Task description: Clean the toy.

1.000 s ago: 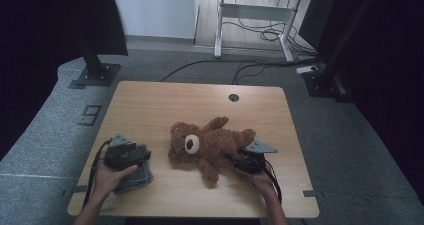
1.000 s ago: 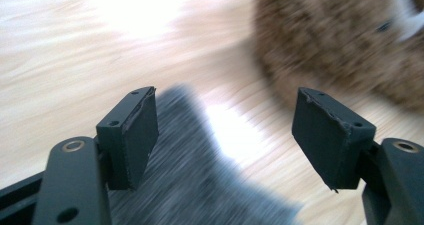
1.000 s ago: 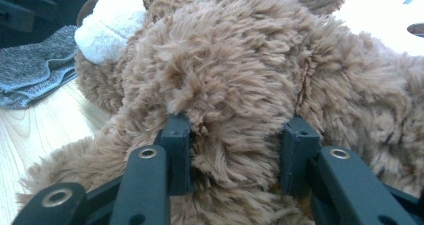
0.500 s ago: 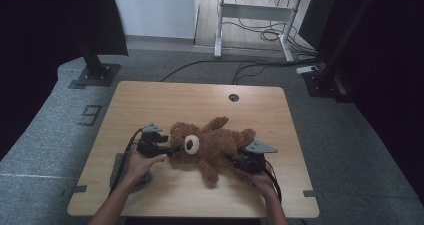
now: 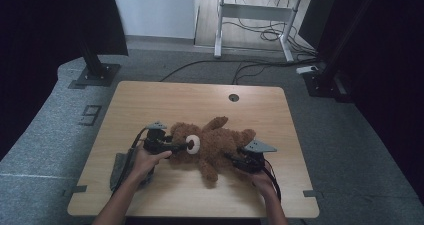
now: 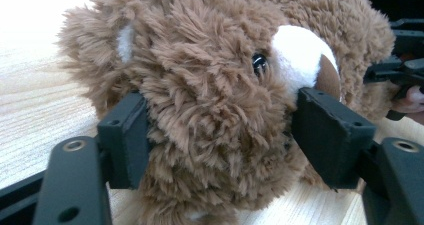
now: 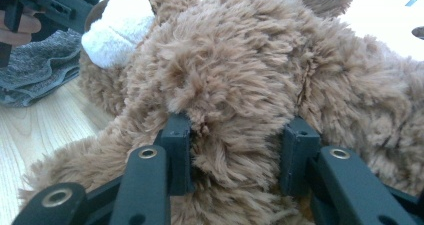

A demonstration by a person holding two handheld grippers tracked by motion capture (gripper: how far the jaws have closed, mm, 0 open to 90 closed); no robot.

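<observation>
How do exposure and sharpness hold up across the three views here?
High view: dim and rather soft, edges falling to black, teddy bear still readable on the table. Left gripper view: tabletop blown out white at upper left, fur crisp, near fingers slightly soft. Right gripper view: top right washed out, fur sharp, grey cloth softer.

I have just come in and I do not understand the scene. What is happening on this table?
A person works on a fluffy brown teddy bear lying on the light wooden table. The left hand-held gripper has its jaws around the bear's head and has just been closing. The right hand-held gripper is clamped on a limb. A grey cloth lies beside the left forearm.
</observation>
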